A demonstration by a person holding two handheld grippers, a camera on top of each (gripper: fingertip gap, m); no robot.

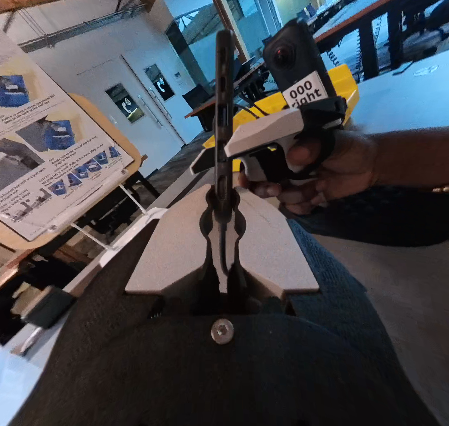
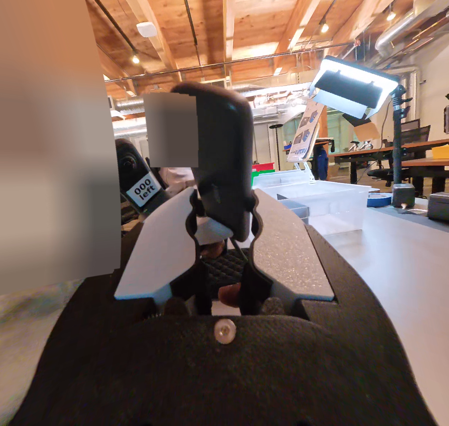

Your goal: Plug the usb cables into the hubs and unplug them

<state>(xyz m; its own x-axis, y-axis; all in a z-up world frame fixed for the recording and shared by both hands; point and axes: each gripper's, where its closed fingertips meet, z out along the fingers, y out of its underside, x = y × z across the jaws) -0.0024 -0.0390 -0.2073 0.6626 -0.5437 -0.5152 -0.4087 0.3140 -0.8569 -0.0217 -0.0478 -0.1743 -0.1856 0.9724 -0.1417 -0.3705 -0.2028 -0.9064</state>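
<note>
Hub (image 1: 223, 122), slim, dark and upright, is held in the air, pinched at its lower end by the left tongs (image 1: 223, 204); the right tongs (image 2: 224, 210) also clamp it from the side, above the counter (image 2: 388, 244).

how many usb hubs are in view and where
1. One black usb hub stands upright in the air, seen edge-on, with both grippers shut on it: the left hand-held gripper at its lower end and the right hand-held gripper from the side. Others may be out of view.
</note>
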